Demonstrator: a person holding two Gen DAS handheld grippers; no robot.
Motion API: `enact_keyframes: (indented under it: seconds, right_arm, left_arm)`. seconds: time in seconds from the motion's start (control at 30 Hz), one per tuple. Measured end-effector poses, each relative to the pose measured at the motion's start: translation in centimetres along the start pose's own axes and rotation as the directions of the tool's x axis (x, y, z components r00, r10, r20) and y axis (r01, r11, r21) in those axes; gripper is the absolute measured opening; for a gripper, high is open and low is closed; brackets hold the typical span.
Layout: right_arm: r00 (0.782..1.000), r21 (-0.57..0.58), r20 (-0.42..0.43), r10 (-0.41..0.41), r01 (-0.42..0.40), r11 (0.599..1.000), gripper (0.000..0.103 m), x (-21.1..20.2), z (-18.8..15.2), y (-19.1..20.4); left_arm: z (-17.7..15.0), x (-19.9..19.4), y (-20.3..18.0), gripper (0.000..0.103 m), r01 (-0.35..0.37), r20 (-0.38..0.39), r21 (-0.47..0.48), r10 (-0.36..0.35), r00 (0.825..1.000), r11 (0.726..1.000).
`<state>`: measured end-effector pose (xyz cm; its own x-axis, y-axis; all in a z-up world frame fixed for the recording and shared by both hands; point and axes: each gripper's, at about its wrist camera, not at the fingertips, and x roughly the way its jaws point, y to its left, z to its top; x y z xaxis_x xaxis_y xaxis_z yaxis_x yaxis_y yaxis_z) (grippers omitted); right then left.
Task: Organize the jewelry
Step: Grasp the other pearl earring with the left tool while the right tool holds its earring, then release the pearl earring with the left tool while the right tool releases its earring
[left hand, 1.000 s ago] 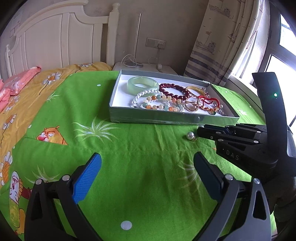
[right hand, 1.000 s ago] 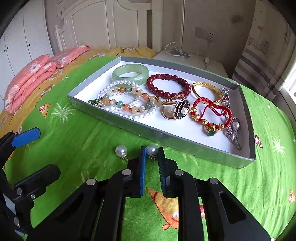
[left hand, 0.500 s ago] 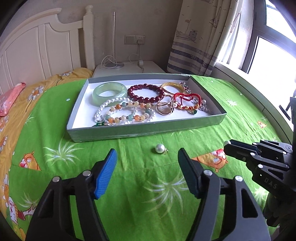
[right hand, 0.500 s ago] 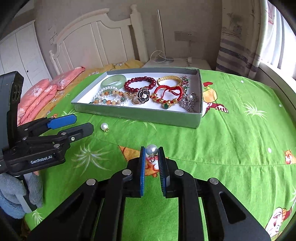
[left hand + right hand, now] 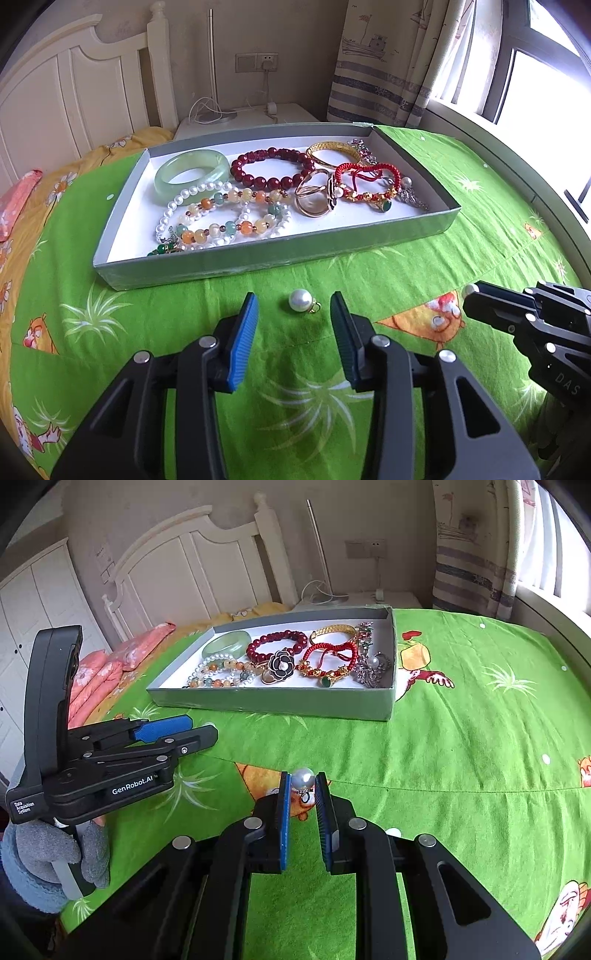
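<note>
A grey tray (image 5: 258, 260) on the green bedspread holds a jade bangle (image 5: 191, 176), a dark red bead bracelet (image 5: 273, 170), pearl and coloured bead strands, a gold bangle, a red cord bracelet and brooches; it also shows in the right wrist view (image 5: 280, 703). A loose pearl earring (image 5: 301, 301) lies on the bedspread in front of the tray. My left gripper (image 5: 293, 315) is open, low, with the earring between its fingertips. My right gripper (image 5: 302, 786) is shut on a second pearl earring (image 5: 303, 779), held above the bedspread to the right of the left gripper.
A white headboard (image 5: 192, 572) and pink pillows (image 5: 99, 679) lie to the left. A white nightstand (image 5: 240, 118) with a lamp stands behind the tray. Curtains and a window (image 5: 535, 74) are on the right. Green bedspread (image 5: 461, 757) surrounds the tray.
My left gripper has moved forward and down so its open fingers now flank the loose pearl earring. My right gripper has lifted back from the tray, still holding its earring.
</note>
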<state>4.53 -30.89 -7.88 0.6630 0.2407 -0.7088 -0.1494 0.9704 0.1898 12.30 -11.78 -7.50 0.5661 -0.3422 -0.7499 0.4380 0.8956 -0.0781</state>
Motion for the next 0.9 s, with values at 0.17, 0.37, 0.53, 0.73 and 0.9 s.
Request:
enact_keyframes:
  seconds: [0.17,0.37,0.53,0.73,0.9]
  right_arm:
    - [1.0,0.005,0.0,0.004,-0.004,1.0,0.019,0.0,0.0,-0.1]
    - [1.0,0.016,0.011,0.011,-0.011,1.0,0.019,-0.2,0.0,-0.4]
    - [0.999,0.02,0.037,0.018,-0.019,1.0,0.019,-0.7,0.0,-0.5]
    - [0.997,0.009,0.076,0.014,-0.015,1.0,0.019,-1.3,0.4,0.2]
    - [0.992,-0.017,0.127,0.005,-0.002,1.0,0.019,-2.4,2.0,1.2]
  left_arm:
    - [0.3,0.7,-0.5,0.031,-0.007,-0.025,0.002,0.007,1.0,1.0]
    - [0.0,0.4,-0.8,0.018,0.0,-0.015,0.018,0.001,1.0,1.0]
    - [-0.4,-1.1,-0.4,0.018,0.018,0.046,-0.009,-0.018,0.999,1.0]
    - [0.3,-3.8,-0.6,0.018,0.008,0.132,0.008,-0.009,0.991,1.0]
    - [1.6,-5.9,-0.8,0.018,-0.002,0.188,0.031,-0.004,0.982,1.0]
